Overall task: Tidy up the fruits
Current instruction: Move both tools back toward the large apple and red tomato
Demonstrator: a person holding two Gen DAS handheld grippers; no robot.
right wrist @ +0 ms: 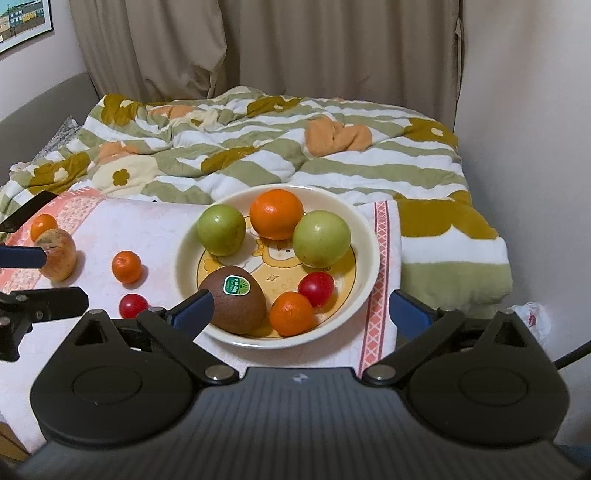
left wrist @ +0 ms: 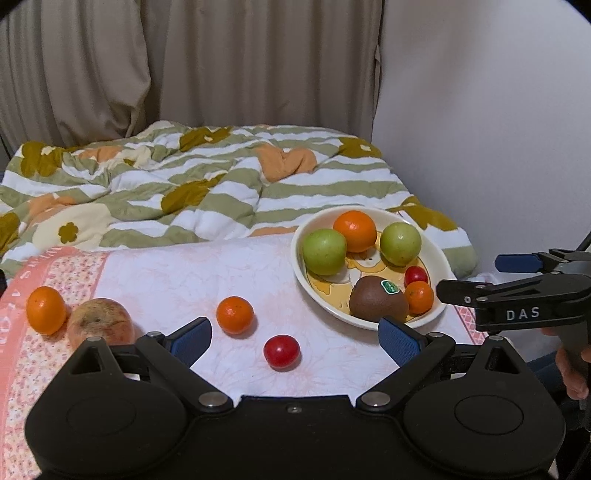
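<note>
The bowl (right wrist: 369, 236) holds two green apples, a large orange, a kiwi (right wrist: 236, 299), a small orange and a cherry tomato. From the left wrist, the bowl's near rim is cut off by a blue finger. Left of the bowl on the pink towel (left wrist: 166, 273) lie a mandarin (left wrist: 235, 315), a tomato (left wrist: 281, 351), a reddish apple (left wrist: 101, 326) and another orange (left wrist: 46, 310) — half hidden behind the apple in the right-wrist view. The left hand-held gripper (left wrist: 295, 338) is spread wide, empty; the right hand-held gripper (right wrist: 301, 308) likewise, released before the bowl. Only the right wrist shows a framed picture (right wrist: 22, 22).
</note>
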